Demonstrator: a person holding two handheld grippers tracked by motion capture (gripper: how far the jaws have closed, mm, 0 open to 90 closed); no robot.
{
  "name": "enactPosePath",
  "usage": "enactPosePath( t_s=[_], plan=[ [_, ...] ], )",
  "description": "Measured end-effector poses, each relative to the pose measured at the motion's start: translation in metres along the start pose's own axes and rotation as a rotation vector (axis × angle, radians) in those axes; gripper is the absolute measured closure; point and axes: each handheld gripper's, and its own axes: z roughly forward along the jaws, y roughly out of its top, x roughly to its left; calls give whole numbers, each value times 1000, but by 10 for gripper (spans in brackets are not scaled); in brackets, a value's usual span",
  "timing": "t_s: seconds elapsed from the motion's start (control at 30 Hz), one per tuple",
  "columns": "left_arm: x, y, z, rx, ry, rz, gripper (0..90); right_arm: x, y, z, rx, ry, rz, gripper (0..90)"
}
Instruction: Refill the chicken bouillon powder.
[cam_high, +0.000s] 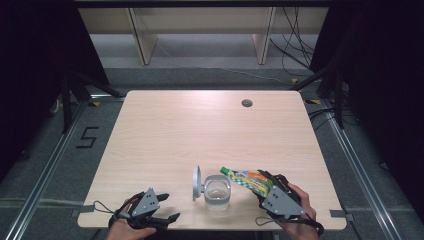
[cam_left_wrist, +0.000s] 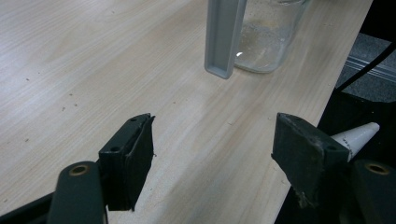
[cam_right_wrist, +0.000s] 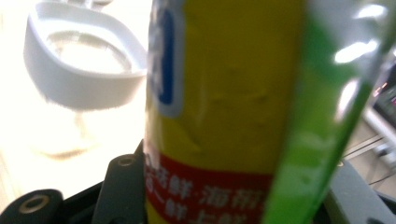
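Item: seasoning pouch held over the near edge of the table, beside a glass jar.

Detail: right gripper is clamped on the pouch, which tilts with its green cap toward the jar's open mouth; its yellow face carries a blue-and-white panel and a red band of white Chinese characters, too blurred to read in full. Jar stands near the middle of the near edge, its grey hinged lid upright on the left side. Left gripper rests at the near-left edge, jaws spread and empty. Far half of the table is bare wood, with a cable hole near the far-right corner.
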Motion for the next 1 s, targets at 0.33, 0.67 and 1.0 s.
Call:
enactPosePath(
  t_s=[0.33, 0.67, 1.0],
  plan=[
    [1, 0, 0, 14, -5, 12, 287, 9, 7, -1, 88, -52, -232, 516],
    [0, 0, 0, 2, -1, 0, 288, 21, 12, 0, 170, -101, -389, 518],
    [1, 0, -1, 27, -4, 19, 288, 31, 16, 1, 199, -152, -547, 518]
  ],
)
